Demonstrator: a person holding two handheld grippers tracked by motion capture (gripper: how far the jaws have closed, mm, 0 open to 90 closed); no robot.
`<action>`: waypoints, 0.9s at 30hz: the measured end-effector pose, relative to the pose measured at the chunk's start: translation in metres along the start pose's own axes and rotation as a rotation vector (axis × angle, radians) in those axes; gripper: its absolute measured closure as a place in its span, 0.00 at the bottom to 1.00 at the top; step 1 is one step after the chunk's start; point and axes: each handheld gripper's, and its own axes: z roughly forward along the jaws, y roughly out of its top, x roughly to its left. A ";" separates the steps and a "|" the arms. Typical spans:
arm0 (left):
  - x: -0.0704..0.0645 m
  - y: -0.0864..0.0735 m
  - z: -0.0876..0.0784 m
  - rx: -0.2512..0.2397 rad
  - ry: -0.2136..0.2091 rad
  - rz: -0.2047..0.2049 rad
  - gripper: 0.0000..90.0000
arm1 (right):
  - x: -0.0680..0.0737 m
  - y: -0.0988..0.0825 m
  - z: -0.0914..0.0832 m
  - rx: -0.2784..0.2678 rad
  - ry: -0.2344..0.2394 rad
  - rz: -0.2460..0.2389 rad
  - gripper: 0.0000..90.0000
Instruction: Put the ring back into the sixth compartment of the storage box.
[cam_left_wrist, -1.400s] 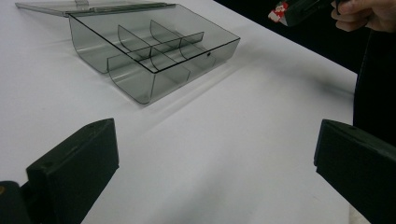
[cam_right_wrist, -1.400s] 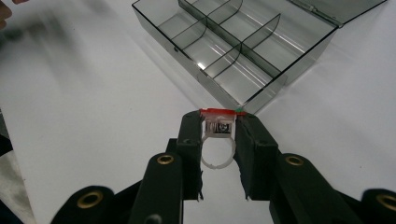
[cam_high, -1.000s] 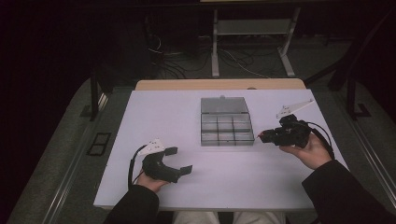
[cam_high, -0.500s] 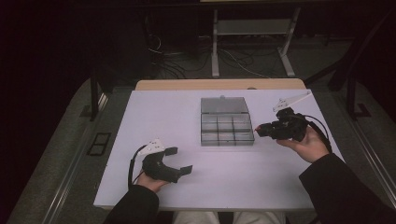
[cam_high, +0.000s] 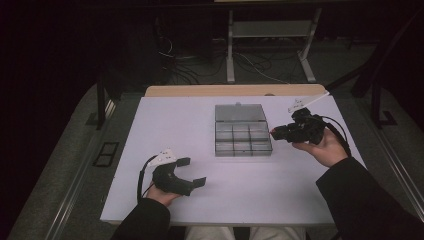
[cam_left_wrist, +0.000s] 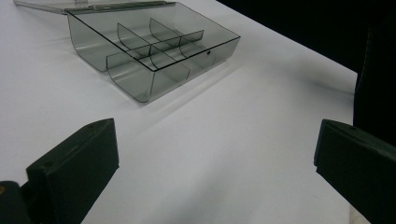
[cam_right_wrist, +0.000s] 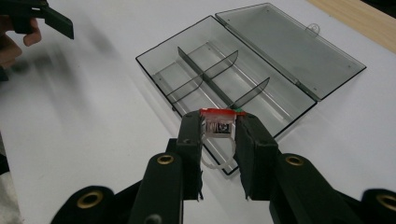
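Observation:
A smoky clear compartment box (cam_high: 243, 136) lies open mid-table, its lid (cam_high: 239, 112) flat behind it and its cells bare. Just off the box's right edge hovers my right gripper (cam_high: 274, 133), shut on a small red-topped piece with a white ring (cam_right_wrist: 217, 122); in the right gripper view that gripper (cam_right_wrist: 218, 135) hangs over the box's (cam_right_wrist: 224, 79) near corner. My left gripper (cam_high: 192, 171) rests on the table at the front left, jaws wide apart with nothing between them. In the left gripper view the box (cam_left_wrist: 154, 51) lies ahead of those open jaws (cam_left_wrist: 215, 158).
The white table (cam_high: 175, 120) has bare room around the box, and a wooden strip (cam_high: 230, 91) runs along its far edge. Past that edge are dark floor, cables and metal table legs (cam_high: 231, 50). A dark sleeve (cam_high: 360, 195) crosses the front right corner.
My right gripper has risen and drifted toward the box's right edge, still carrying the red-topped piece. The left gripper has stayed put.

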 end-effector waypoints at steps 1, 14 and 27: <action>0.000 0.000 0.000 0.000 0.001 0.000 0.00 | 0.000 0.001 0.001 -0.001 -0.001 0.000 0.79; 0.000 0.000 0.000 -0.005 0.001 -0.005 0.00 | -0.004 0.024 0.012 -0.002 -0.009 -0.007 0.79; 0.000 0.000 0.000 -0.007 0.001 -0.008 0.00 | -0.011 0.028 0.029 0.010 -0.022 0.013 0.79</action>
